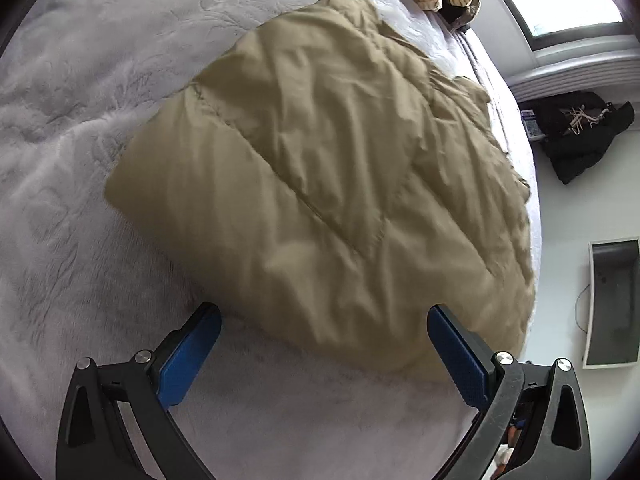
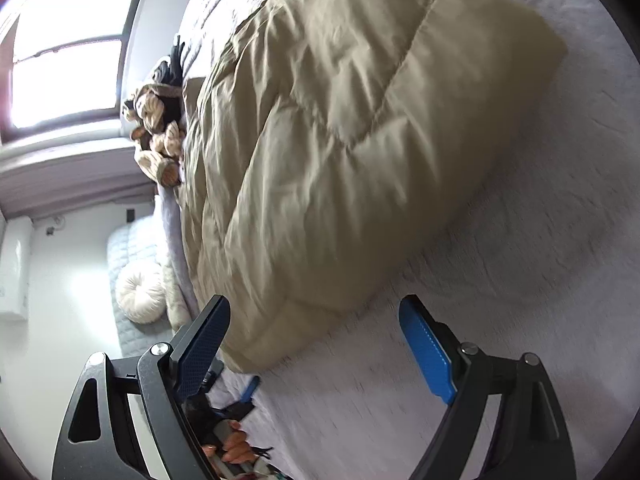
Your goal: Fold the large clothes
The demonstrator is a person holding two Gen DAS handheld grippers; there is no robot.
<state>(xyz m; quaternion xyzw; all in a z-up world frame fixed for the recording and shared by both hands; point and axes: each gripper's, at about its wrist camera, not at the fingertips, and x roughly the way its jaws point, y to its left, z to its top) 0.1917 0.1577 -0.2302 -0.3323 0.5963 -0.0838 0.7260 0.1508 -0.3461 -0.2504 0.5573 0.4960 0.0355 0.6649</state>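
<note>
A large khaki quilted garment (image 1: 328,168) lies folded into a thick pad on a pale grey bed cover (image 1: 80,128). My left gripper (image 1: 324,320) hovers over its near edge, jaws wide open, nothing between the blue pads (image 1: 188,356). In the right wrist view the same khaki garment (image 2: 360,140) fills the middle, and my right gripper (image 2: 316,316) stands open just short of its near corner, holding nothing. A hand (image 2: 236,448) and part of the other gripper (image 2: 248,392) show at the bottom of that view.
A tan patterned bundle of cloth (image 2: 160,136) lies by the window (image 2: 64,60) at the bed's edge. Beside the bed are a quilted mat with a round white cushion (image 2: 140,292), dark clothes on the floor (image 1: 576,136) and a grey box (image 1: 612,304).
</note>
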